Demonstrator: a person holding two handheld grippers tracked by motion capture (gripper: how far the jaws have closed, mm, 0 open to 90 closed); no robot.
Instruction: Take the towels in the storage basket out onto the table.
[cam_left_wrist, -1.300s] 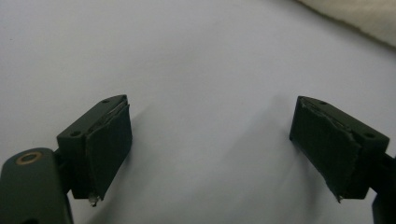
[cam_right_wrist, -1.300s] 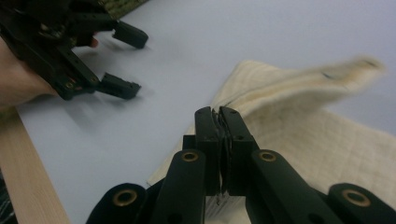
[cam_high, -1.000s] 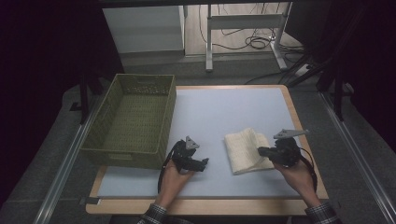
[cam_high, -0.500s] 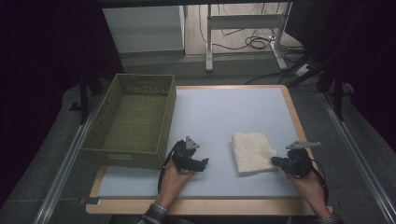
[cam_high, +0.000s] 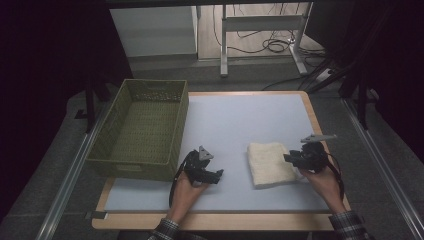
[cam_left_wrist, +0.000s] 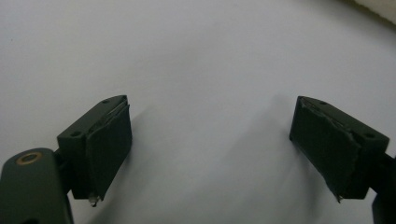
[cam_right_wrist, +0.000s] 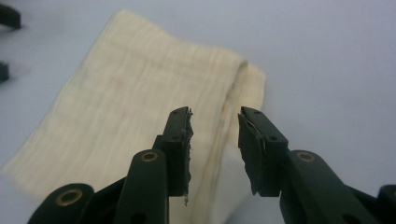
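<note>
We count one basket (cam_high: 142, 131), green and woven, at the table's (cam_high: 240, 117) left edge, its long axis running away from us. One person works here, with two hands and two grippers.

Just right of the basket's near corner our left hand (cam_high: 186, 187) rests on the table, forearm coming up from the bottom edge, and holds the left gripper (cam_high: 218, 175) low, pointing right toward the cloth (cam_high: 270, 163). In the left gripper view (cam_left_wrist: 212, 154) its jaws stand wide apart with nothing between them but bare table, and a pale corner shows at the top right edge.

The one cloth, cream and folded, lies flat on the table's near right part, between the two grippers, a rough rectangle whose long axis runs away from us, leaning slightly left at the far end. In the right gripper view it (cam_right_wrist: 140, 98) stretches away diagonally, a folded edge along its right side.

At the cloth's right edge our right hand (cam_high: 325, 182) holds the right gripper (cam_high: 287, 159) pointing left at it. In its own view (cam_right_wrist: 214, 123) the jaws are parted a little, holding nothing, poised over the cloth's near folded edge; we cannot tell whether they touch it.
</note>
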